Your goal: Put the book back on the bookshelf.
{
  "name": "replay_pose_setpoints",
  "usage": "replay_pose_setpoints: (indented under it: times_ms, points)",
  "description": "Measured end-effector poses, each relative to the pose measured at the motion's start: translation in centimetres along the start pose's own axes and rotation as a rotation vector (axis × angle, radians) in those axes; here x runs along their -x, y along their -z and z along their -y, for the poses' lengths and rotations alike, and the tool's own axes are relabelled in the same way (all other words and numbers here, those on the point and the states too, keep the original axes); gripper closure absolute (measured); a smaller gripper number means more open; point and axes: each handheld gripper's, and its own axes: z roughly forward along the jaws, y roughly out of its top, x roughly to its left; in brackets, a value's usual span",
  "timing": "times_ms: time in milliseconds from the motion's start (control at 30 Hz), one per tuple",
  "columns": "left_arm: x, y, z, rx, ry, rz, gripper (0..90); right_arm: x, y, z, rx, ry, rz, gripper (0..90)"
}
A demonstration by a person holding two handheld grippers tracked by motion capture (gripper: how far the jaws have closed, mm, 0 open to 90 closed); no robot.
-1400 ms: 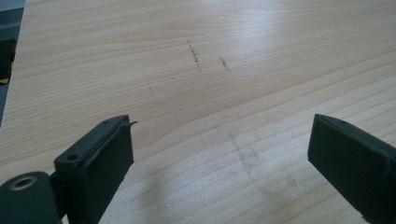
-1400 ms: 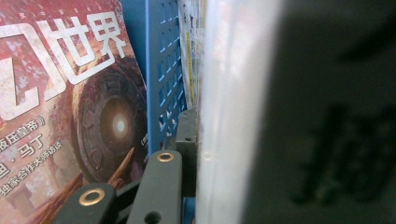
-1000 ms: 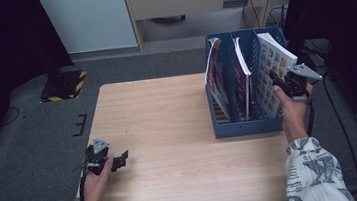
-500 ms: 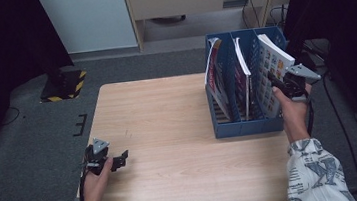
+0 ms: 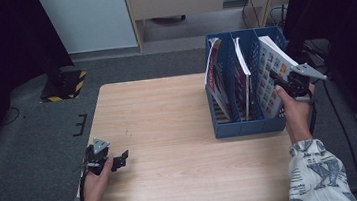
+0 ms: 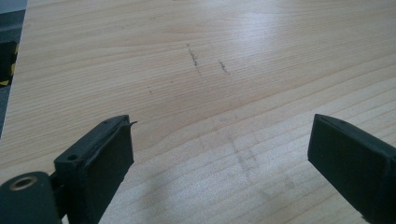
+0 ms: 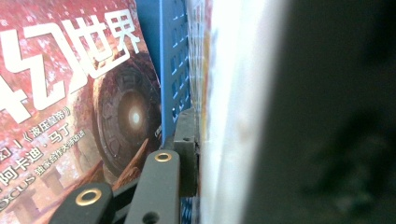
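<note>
High view shows nothing moved since a second ago: the right gripper [image 5: 285, 81] stays clamped on the rightmost book [image 5: 267, 66] in the blue rack [image 5: 249, 125] (not yet released, I judge), while the left gripper [image 5: 121, 160] rests open on the table [image 5: 167, 111].

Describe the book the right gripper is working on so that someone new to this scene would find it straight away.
On the right side of the wooden table stands a blue file rack with three slots. The book sits in the slot farthest right, where the right gripper holds it. Unlike the red-covered magazine and the thin white one, it leans out to the right, with a white cover of small coloured pictures.
</note>
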Motion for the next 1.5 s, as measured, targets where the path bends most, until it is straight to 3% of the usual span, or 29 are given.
replay_pose_setpoints:
  times_ms: [200, 267, 533, 800, 1067, 1500]
  points:
    - [0.1, -0.1, 0.0, -0.003, -0.002, 0.002, 6.5, 0.1, 0.4, -0.3, 0.042, -0.022, -0.01, 71.7]
    - [0.1, -0.1, 0.0, -0.003, -0.002, 0.002, 6.5, 0.0, 0.4, -0.5, 0.035, -0.009, -0.013, 72.3]
    - [0.0, 0.0, 0.0, 0.001, 0.001, 0.002, 6.5, -0.4, 0.3, -1.0, 0.033, 0.044, 0.043, 73.3]
    - [0.1, 0.0, 0.0, -0.001, -0.002, 0.005, 6.5, 0.2, 0.2, -1.4, 0.042, 0.017, 0.078, 73.4]
    - [-0.1, 0.0, 0.0, -0.002, 0.004, 0.003, 6.5, 0.0, -0.5, -2.3, 0.086, 0.039, 0.091, 73.4]
    - [-0.1, -0.1, 0.1, -0.004, 0.006, 0.004, 6.5, 0.3, -1.7, -1.0, 0.084, 0.025, 0.105, 73.4]
